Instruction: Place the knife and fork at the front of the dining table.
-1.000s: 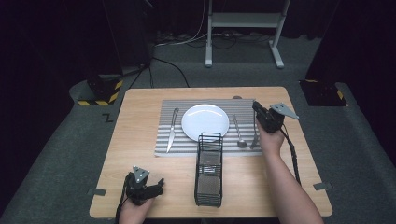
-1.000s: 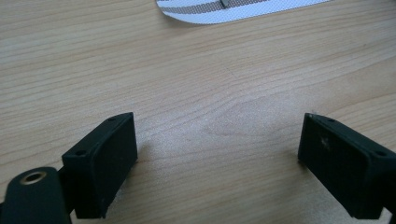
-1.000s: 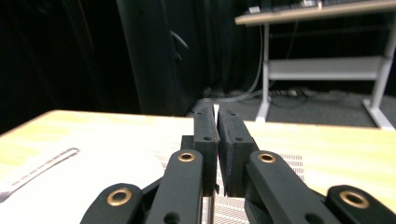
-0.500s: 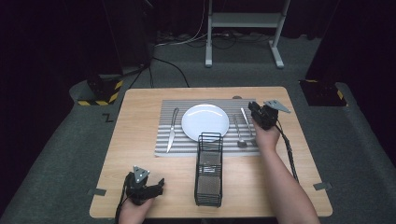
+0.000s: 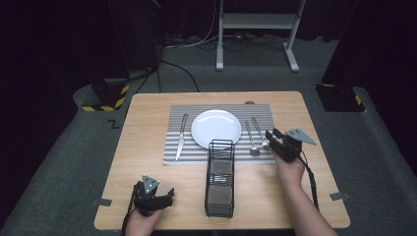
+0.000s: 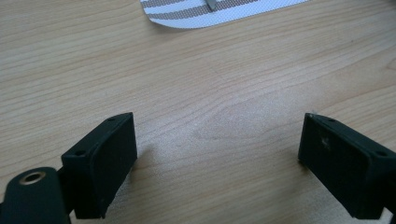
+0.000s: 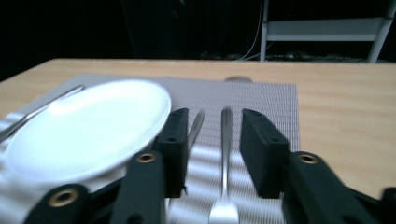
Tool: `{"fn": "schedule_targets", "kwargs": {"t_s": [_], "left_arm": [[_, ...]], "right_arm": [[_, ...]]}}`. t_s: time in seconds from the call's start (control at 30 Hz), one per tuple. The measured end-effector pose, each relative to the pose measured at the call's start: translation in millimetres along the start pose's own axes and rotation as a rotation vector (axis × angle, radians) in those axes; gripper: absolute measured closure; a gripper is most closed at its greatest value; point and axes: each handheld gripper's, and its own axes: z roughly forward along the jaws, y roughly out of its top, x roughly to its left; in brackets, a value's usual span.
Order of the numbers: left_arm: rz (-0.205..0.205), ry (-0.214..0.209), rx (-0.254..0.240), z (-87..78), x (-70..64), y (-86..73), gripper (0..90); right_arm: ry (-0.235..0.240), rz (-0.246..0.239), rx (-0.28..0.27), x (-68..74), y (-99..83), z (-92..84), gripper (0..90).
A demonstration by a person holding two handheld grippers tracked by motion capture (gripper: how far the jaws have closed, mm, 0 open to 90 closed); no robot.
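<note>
Matt wooden table [image 5: 147, 128], glossy white plate [image 5: 216, 128], shiny metal fork [image 7: 225, 154]

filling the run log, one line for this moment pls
right gripper: open, jaws just opening, over fork | left gripper: open, resting on table

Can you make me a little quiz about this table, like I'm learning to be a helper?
1. True or false: seen from the high view, the knife lies to the left of the white plate.
2. Pick one. What stands on the table just in front of the plate, on the person's side?
A. a black wire basket
B. a red cup
C. a stack of books
3. Fill in the missing word: the jaws of the left hand-held gripper stand ____, with only bare wood between them.

Key
1. True.
2. A.
3. open.
</note>
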Motion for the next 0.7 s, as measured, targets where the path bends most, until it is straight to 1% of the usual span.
{"fn": "schedule_targets", "kwargs": {"t_s": [0.07, 0.1, 0.17, 0.2, 0.3, 0.33, 0.37, 0.4, 0.43, 0.47, 0.5, 0.53, 0.57, 0.67, 0.7], "left_arm": [[0.001, 0.002, 0.0, 0.1, -0.1, 0.1, 11.5], [0.001, 0.003, 0.0, 0.0, -0.2, 0.1, 11.4], [-0.002, 0.004, 0.0, 0.1, -1.0, -0.1, 11.3], [-0.002, 0.006, -0.001, 0.1, -1.1, -0.1, 11.2], [-0.003, 0.006, 0.002, 0.1, -0.8, 0.0, 11.2], [-0.007, 0.005, 0.001, 0.4, -0.5, 0.1, 11.2], [-0.011, 0.002, 0.003, 0.5, -0.3, 0.1, 11.2], [-0.016, 0.0, 0.004, 0.6, -0.3, 0.0, 11.2], [-0.015, -0.002, 0.004, 0.7, -0.1, 0.0, 11.3], [-0.015, -0.002, 0.006, 0.6, 0.4, 0.1, 11.3], [-0.02, -0.003, 0.007, 0.8, 0.8, 0.2, 11.3], [-0.023, -0.005, 0.008, 1.0, 1.1, 0.3, 11.2], [-0.022, -0.006, 0.011, 0.9, 1.4, 0.3, 11.2], [-0.025, -0.01, 0.012, 1.0, 1.5, 0.3, 11.2], [-0.026, -0.011, 0.012, 1.2, 1.6, 0.4, 11.2]], "right_arm": [[0.002, -0.002, 0.012, 3.3, -9.5, -14.8, 54.6], [-0.001, -0.009, 0.025, 4.8, -14.2, -21.2, 50.7], [0.005, -0.007, 0.064, 7.0, -24.1, -33.0, 45.5], [0.003, -0.018, 0.083, 8.0, -28.8, -38.4, 43.1], [-0.007, -0.044, 0.162, 11.3, -40.2, -51.4, 34.4], [-0.008, -0.039, 0.208, 12.9, -45.1, -57.7, 30.9], [-0.008, -0.039, 0.208, 12.9, -45.1, -57.7, 30.9], [-0.019, -0.049, 0.261, 14.7, -53.7, -68.5, 28.0], [-0.025, -0.063, 0.281, 15.2, -57.3, -72.5, 26.8], [-0.027, -0.063, 0.312, 15.3, -58.9, -74.1, 24.1], [-0.033, -0.046, 0.342, 15.7, -59.6, -74.1, 22.9], [-0.047, -0.04, 0.361, 16.1, -59.8, -73.9, 23.0], [-0.053, -0.037, 0.36, 16.8, -59.7, -74.5, 23.0], [-0.05, -0.047, 0.349, 17.7, -59.1, -74.4, 22.5], [-0.051, -0.041, 0.352, 17.5, -59.0, -74.3, 22.4]]}}
